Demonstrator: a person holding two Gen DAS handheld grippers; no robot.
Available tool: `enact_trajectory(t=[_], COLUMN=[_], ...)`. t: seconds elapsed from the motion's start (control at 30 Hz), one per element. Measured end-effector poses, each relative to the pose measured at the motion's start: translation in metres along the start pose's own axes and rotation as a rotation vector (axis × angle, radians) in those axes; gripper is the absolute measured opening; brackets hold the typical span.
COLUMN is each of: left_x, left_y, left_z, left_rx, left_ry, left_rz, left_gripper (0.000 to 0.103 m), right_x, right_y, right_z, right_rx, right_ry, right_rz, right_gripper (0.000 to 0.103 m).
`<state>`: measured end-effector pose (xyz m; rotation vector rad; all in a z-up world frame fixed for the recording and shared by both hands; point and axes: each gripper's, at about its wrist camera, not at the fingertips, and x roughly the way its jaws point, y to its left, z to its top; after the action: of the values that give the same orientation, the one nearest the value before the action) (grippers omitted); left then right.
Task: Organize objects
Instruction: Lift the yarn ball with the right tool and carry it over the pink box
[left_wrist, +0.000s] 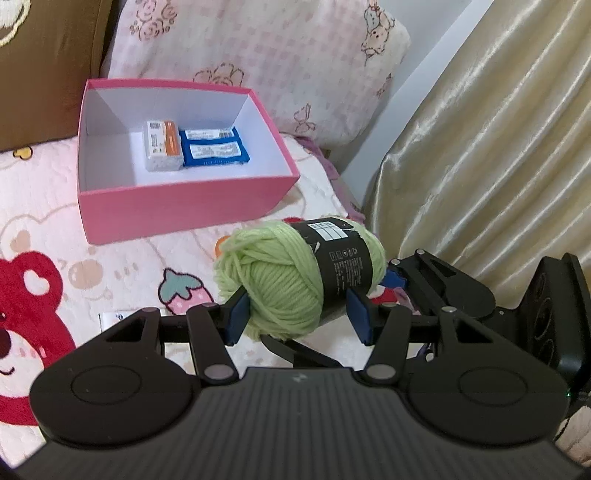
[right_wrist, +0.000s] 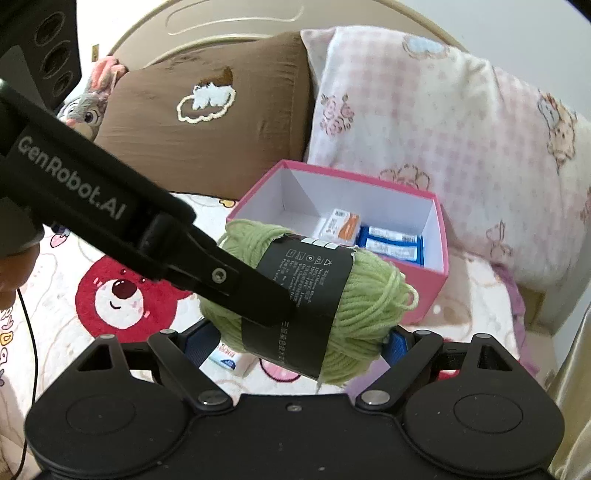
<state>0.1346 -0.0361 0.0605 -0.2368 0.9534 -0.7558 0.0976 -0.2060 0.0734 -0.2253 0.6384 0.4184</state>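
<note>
Roughly by size, from the bed down to the small packs:

Bed: a blanket (left_wrist: 92, 258) with red bears and strawberries covers it; everything else lies on it or hangs above it.

Pillows: a pink checked pillow (right_wrist: 443, 122) and a brown pillow (right_wrist: 207, 147) lean at the head of the bed, just behind the box.

Curtain: a shiny beige curtain (left_wrist: 498, 166) hangs along the bed's edge, to the right in the left wrist view.

Box: an open pink box (left_wrist: 177, 206) with white inner walls stands on the blanket, in front of the pillows.

Yarn: a light green skein of yarn (left_wrist: 280, 280) with a black paper band is lifted off the blanket, near the box's front corner and outside it.

Left tool: the left tool (left_wrist: 297, 314) is partly closed, its blue pads pressing both sides of the skein.

Right tool: the right tool (right_wrist: 295, 343) stands wide around the same skein from the other side; whether its blue pads press the yarn I cannot tell.

Box contents: a white and orange carton (left_wrist: 162, 146) sits just beside two blue packs (left_wrist: 214, 147) on the box floor.

Loose pack: a small white pack (right_wrist: 229, 360) lies on the blanket beneath the skein.
</note>
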Motion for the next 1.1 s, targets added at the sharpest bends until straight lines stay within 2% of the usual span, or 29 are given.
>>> enact_trajectory(t=[0.6,0.83,0.97,1.1], left_x=[-0.015,0.009,0.039,0.073], left_y=[-0.003,0.013,0.040,0.067], left_z=[0.081,0.123,0.140,0.144], left_rx=[-0.034,-0.087,-0.165,-0.245], left_ry=[-0.041,-0.043,-0.022,0.000], left_rz=[0.011,0.029,0.046,0.039], left_gripper=[0.053,0.054,0.056,0.056], right_x=[0.007,0.044,0.080,0.116], right_y=[-0.029,-0.054,-0.074,-0.093], right_z=[0.071,0.098,0.102,0.098], right_rx=[-0.082,-0.042,0.010,0.048], right_ry=[-0.041,0.003,0.045,0.081], right_rz=[0.026,0.062,0.117,0.146], right_gripper=[0.090,0.090,0.090,0.090])
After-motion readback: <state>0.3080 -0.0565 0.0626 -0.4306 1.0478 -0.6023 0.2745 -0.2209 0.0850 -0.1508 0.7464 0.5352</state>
